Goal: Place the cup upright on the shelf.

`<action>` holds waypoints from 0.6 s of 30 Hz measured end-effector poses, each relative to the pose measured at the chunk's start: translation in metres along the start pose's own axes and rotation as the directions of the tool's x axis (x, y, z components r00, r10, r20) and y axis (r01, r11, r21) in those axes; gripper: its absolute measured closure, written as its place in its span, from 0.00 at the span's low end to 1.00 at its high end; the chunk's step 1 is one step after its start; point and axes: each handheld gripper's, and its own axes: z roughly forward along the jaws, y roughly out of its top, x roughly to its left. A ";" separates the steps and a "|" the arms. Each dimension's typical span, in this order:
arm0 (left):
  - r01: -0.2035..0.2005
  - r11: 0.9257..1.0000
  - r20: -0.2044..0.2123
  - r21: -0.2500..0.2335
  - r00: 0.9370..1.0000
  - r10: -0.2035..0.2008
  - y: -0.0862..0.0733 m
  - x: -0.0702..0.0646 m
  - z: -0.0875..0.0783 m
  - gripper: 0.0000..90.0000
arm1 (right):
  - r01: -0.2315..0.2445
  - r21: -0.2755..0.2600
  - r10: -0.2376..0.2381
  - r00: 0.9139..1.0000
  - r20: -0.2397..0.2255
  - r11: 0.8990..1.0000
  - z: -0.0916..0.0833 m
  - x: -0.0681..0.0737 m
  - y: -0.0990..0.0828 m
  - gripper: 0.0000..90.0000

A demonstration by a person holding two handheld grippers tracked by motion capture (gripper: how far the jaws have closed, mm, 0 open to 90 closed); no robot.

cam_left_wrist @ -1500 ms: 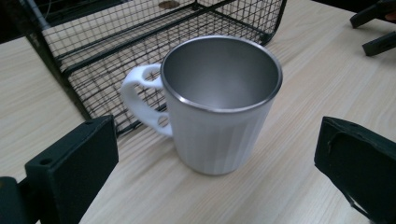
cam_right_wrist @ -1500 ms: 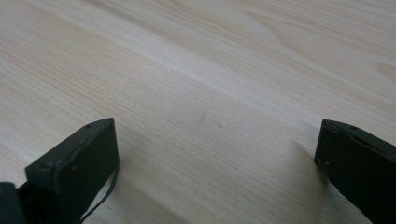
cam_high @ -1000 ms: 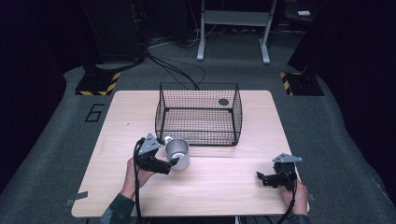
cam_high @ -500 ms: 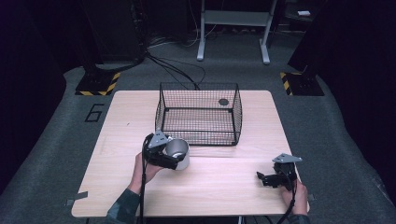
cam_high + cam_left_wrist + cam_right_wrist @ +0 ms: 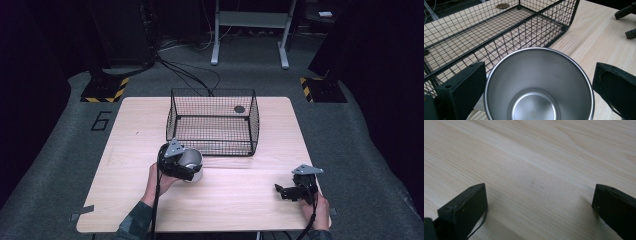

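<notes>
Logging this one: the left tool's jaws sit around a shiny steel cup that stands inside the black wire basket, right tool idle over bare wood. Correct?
Not quite. The shiny steel cup stands on the light wooden table just in front of the black wire basket, not inside it; the high view shows this. The left tool does flank it, and the right tool is over bare wood.

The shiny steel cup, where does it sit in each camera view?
High view: shiny steel cup left of centre, just before the black wire basket.
Left gripper view: cup bottom centre, basket behind.
Right gripper view: bare wooden table.
Shared landmark: the basket.
</notes>
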 end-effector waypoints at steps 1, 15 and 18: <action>-0.002 1.000 -0.006 -0.003 1.000 0.002 0.000 0.000 0.001 0.00 | 0.000 0.000 0.000 1.000 0.000 1.000 0.000 0.000 0.000 0.00; -0.015 1.000 -0.023 0.006 1.000 0.016 -0.002 0.000 0.002 0.06 | -0.001 0.000 0.001 1.000 0.000 1.000 0.000 0.000 0.000 0.00; -0.015 1.000 -0.029 0.003 0.999 0.015 -0.002 -0.001 0.002 0.06 | 0.000 0.000 0.000 1.000 0.000 1.000 0.000 0.000 0.000 0.00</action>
